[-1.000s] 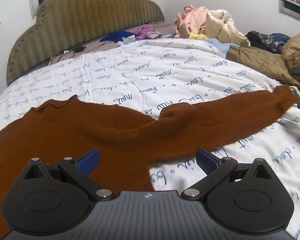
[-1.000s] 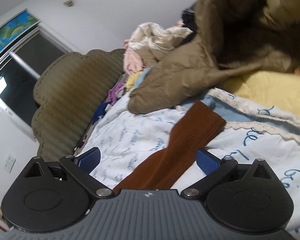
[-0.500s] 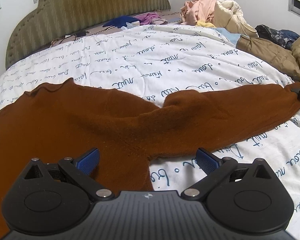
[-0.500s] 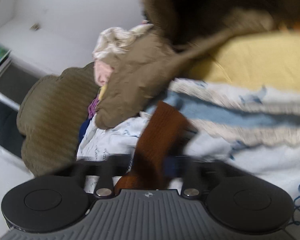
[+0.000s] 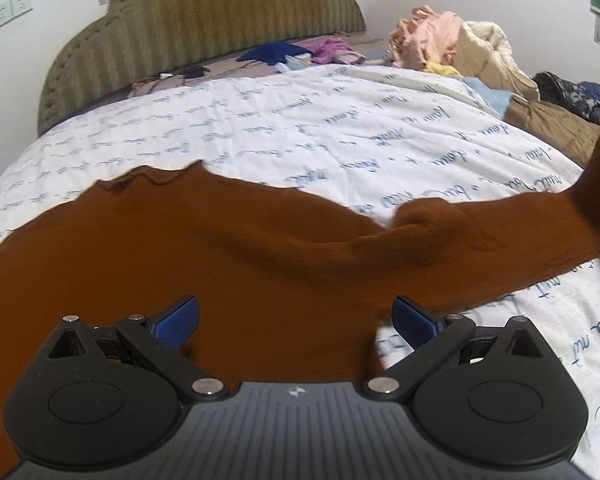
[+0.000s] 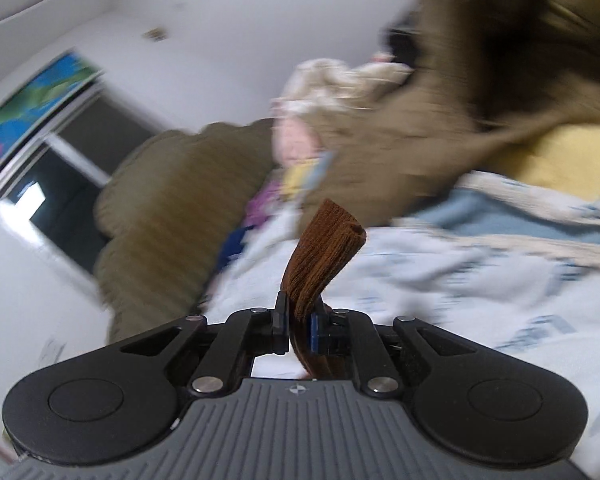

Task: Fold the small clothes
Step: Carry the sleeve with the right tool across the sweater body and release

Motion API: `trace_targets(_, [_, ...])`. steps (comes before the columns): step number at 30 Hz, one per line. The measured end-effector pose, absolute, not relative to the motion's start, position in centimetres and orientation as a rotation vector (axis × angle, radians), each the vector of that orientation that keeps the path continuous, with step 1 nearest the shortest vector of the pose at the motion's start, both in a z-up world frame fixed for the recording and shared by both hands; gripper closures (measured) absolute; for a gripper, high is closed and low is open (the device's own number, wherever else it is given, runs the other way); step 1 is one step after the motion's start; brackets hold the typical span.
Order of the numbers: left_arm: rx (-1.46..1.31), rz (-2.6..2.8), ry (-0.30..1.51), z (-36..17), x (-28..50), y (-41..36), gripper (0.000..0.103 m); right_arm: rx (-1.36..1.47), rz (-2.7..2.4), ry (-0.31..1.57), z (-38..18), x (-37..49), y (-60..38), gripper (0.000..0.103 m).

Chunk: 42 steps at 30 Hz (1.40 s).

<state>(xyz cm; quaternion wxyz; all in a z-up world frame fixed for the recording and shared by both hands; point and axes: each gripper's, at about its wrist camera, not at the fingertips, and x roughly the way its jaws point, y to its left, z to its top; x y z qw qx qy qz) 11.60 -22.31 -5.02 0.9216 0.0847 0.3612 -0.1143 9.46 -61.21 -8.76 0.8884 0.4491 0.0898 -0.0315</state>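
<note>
Brown sweater (image 5: 220, 264) on bed, sleeve cuff (image 6: 324, 248) pinched

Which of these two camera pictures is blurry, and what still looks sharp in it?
Right wrist view: the background is smeared, but the right gripper and the brown sleeve cuff it pinches stay sharp. Left wrist view: crisp throughout, only fisheye bending at the edges.

Clearance on the bed

Quilt (image 5: 300, 128) lay open beyond the brown sweater (image 5: 180, 264), passable up to the headboard (image 5: 204, 28). Right edge was blocked by heaped clothes (image 5: 452, 40) and a tan coat (image 5: 552, 124); small garments (image 5: 300, 50) cluttered the head end.
</note>
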Motion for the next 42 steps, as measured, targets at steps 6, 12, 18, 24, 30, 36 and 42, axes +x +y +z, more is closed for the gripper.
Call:
trace_targets(6, [0.144,-0.157,0.717,-3.6,11.3,-16.3,0.000,0.825,0.156,0.145,-1.7,11.9,-53.3,0.089])
trace_targets(12, [0.052,-0.068,0.710,-2.3,11.6,-8.1,0.000,0.755,0.396,0.174,3.0,15.2,-41.7,0.091])
trace_targets(18, [-0.037,0.039,0.694,-1.8,12.0,-0.2,0.000,0.698,0.555,0.318,2.8,18.9,-28.0,0.091])
trace_targets(24, [-0.132,0.105,0.699,-2.4,11.7,6.6,0.000,0.629,0.625,0.496,-1.5,21.2,-15.1,0.091])
trace_targets(30, [-0.183,0.158,0.715,-3.5,11.3,11.3,0.000,0.417,0.569,0.680,-5.1,23.9,-5.9,0.087])
trace_targets(36, [-0.226,0.157,0.724,-3.9,11.3,13.2,0.000,0.308,0.569,0.738,-6.5,21.8,-3.1,0.063])
trace_targets(42, [-0.217,0.103,0.693,-2.7,11.8,11.9,0.000,0.301,0.510,0.631,-2.6,18.4,-9.6,0.062])
